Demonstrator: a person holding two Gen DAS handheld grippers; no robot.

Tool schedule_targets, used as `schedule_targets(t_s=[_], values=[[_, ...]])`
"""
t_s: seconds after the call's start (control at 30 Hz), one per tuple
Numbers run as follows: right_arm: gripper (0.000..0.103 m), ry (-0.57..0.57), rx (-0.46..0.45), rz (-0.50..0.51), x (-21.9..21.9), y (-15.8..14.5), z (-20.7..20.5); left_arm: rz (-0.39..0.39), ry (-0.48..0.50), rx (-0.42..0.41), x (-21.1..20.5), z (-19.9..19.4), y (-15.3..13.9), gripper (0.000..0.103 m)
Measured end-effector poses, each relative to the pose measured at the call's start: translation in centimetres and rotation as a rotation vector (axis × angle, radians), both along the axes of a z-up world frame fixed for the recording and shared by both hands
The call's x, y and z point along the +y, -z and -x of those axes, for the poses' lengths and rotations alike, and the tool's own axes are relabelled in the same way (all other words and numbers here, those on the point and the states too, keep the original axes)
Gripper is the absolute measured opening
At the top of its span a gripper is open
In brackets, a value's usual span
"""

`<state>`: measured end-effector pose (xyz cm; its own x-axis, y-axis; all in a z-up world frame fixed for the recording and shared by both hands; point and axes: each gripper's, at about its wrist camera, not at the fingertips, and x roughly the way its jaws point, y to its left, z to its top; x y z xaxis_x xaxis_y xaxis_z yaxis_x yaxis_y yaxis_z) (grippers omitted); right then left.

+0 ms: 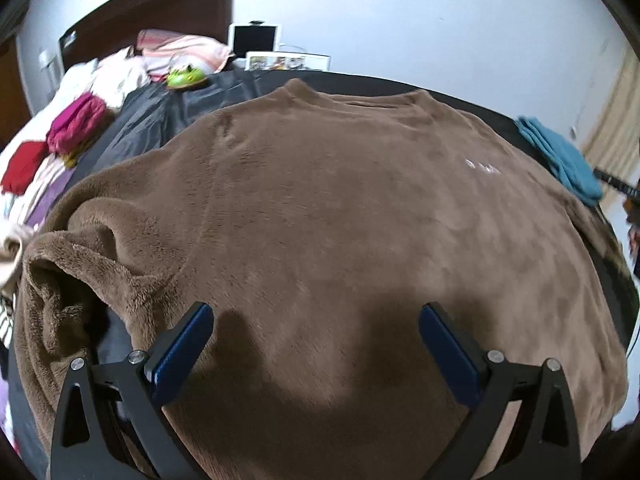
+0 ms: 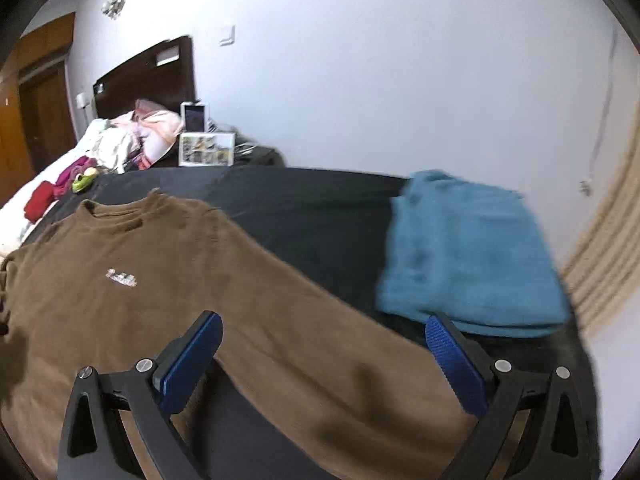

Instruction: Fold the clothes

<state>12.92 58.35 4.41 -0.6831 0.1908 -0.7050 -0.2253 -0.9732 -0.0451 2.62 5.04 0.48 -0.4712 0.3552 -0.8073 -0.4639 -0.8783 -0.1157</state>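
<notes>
I read the task as barely begun on the brown fleece sweatshirt [image 1: 320, 208]. It lies spread front-up on the dark sheet [image 2: 320, 216] that covers the near part of the bed, collar toward the far edge, chest logo [image 2: 122, 279] visible. No fold is made in the body. The sleeve on my right [image 2: 340, 360] runs out straight toward the near right corner. The sleeve on my left [image 1: 72, 280] is bunched and crumpled at the near left edge and needs straightening before any fold.

One item appears done: a folded teal garment [image 2: 472, 256] sits near the right edge of the sheet, just beside the straight sleeve.

The left hand-held gripper [image 1: 316, 332] hovers over the lower body of the sweatshirt, fingers spread wide, holding nothing. The right hand-held gripper [image 2: 324, 344] hovers above the straight sleeve, likewise wide apart and empty.

Surroundings: a green toy [image 1: 186, 76] rests at the far left of the sheet; a magenta garment [image 1: 76, 124] and a red garment [image 1: 22, 168] lie on the bed's left side, with pink bedding [image 1: 180, 48] by the headboard [image 2: 148, 76]. The teal garment limits room for swinging the right sleeve; otherwise I see no obstruction.
</notes>
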Motion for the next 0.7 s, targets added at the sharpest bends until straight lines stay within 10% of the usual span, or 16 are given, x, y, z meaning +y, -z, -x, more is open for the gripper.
schedule_targets(t_s=[0.37,0.7], values=[[0.103,-0.003,-0.224,0.014,1.1,9.7,4.3,0.113,0.023,0.01,-0.5,0.7,2.1,0.103],[0.103,0.034,-0.236,0.083,3.5,9.3,2.9,0.075,0.033,-0.014,-2.3,1.7,1.7,0.103]])
